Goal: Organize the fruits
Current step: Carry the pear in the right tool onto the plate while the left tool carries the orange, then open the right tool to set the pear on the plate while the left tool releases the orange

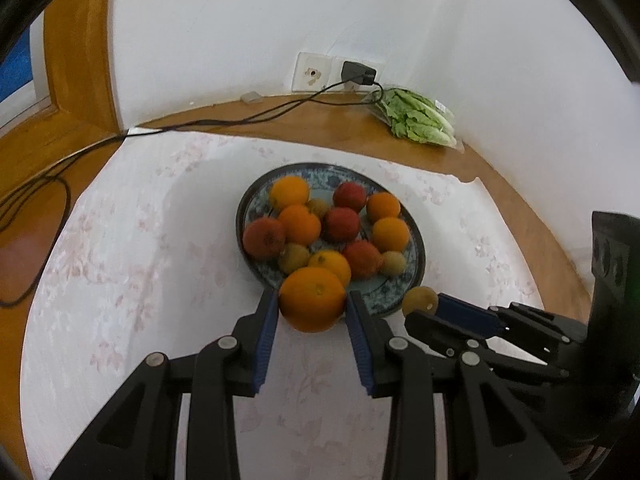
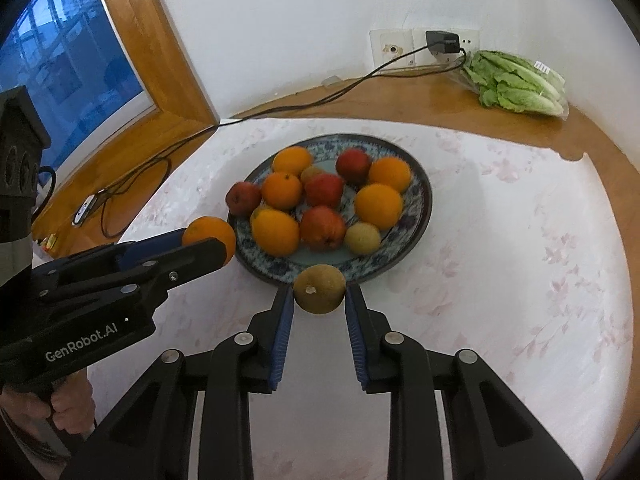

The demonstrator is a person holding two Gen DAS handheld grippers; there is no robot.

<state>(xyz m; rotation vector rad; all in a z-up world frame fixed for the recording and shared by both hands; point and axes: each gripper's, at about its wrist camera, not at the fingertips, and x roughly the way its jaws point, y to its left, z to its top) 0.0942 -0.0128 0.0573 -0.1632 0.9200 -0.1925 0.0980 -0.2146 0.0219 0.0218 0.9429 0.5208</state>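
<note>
Left gripper (image 1: 312, 304) is clamped on an orange (image 1: 313, 299), blue pads pressed against both its sides, fruit held just at the near rim of the plate (image 1: 418, 258); whether it rests on the cloth or is lifted clear cannot be told. Right gripper (image 2: 319, 294) is clamped on a small brownish-yellow round fruit (image 2: 319, 289), likewise squeezed between its blue pads at the plate's near edge. In the right wrist view the left gripper reaches in from the left, the orange at its tip just beside the plate's left rim, with a hand (image 2: 70, 412) on its handle low at the left. The plate is blue-patterned, standing on a white floral tablecloth (image 1: 120, 280) over a wooden table (image 1: 352, 128). On it: several oranges, several red apple-like fruits, a few small brownish-yellow ones, packed close and touching one another. One red fruit (image 2: 243, 198) sits at the plate's far-left rim. Far right on the bare wood, against the white wall, a bag of lettuce (image 2: 516, 82). A black charger (image 2: 442, 46) sits in the wall socket; its cable (image 2: 280, 110) trails left along the table. Wood-framed window (image 2: 72, 64) at far left.
</note>
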